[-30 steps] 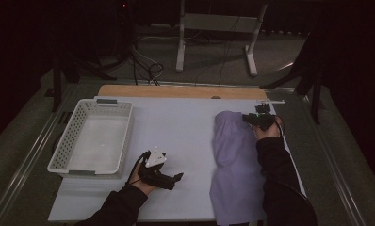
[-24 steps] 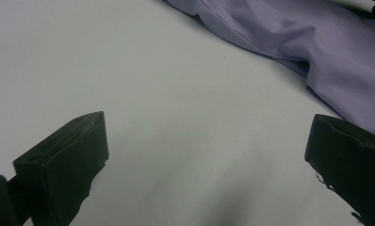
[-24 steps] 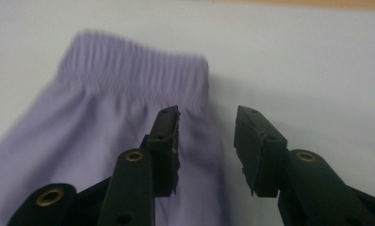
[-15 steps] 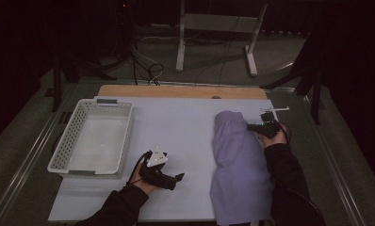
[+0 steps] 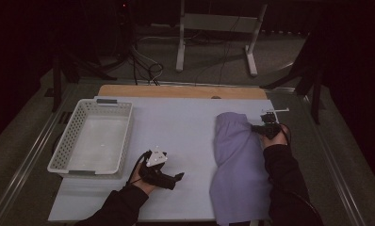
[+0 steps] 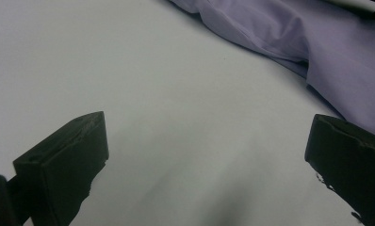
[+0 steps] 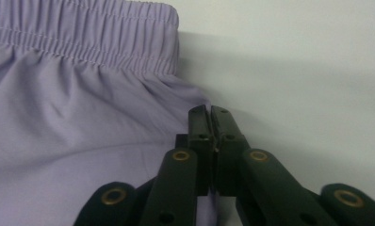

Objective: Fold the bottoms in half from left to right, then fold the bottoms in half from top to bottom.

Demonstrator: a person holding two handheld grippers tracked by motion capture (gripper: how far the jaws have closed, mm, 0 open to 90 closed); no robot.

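Lying lengthwise from near to far on the right of the bench (image 5: 176, 127), the lilac shorts (image 5: 235, 160) are pinched at their far right edge by the clenched right hand-held gripper (image 7: 209, 123), while the left hand-held gripper (image 5: 178, 177) waits released, farther left.
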